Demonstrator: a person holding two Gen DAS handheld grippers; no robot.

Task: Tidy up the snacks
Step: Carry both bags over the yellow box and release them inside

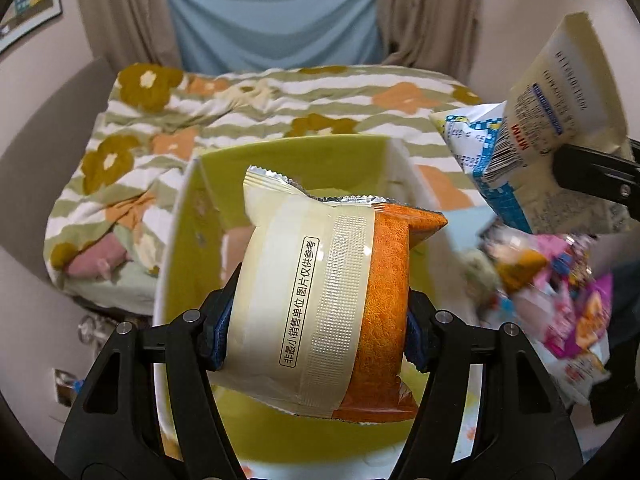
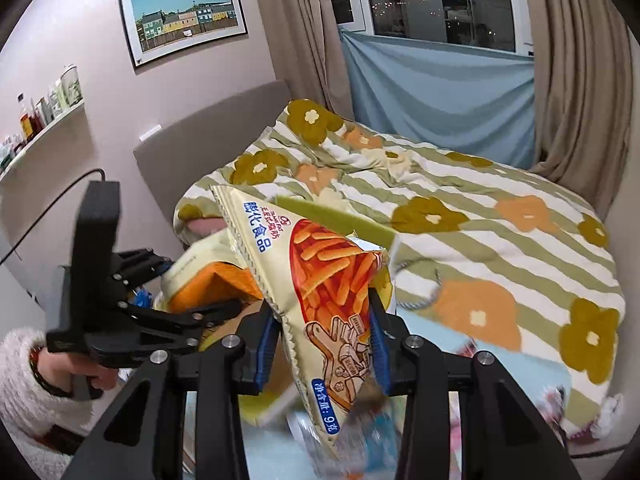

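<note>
2 packets were in my grip: the left gripper (image 1: 316, 320) had its jaws pinching a cream-and-orange snack packet (image 1: 320, 304) above the green box (image 1: 176, 240) at frame centre; the right gripper (image 2: 324, 344) clamped a stick-snack bag (image 2: 320, 280) low in its frame, before the flowered bed (image 2: 460, 216).

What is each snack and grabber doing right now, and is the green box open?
left gripper: shut on the cream-and-orange packet.
cream-and-orange packet: sealed, held above the green box.
right gripper: shut on the stick-snack bag.
stick-snack bag: sealed, lifted, tilted.
green box: open at the top.
snack pile: loose, blurred, beside the box.
bedspread: rumpled.
</note>
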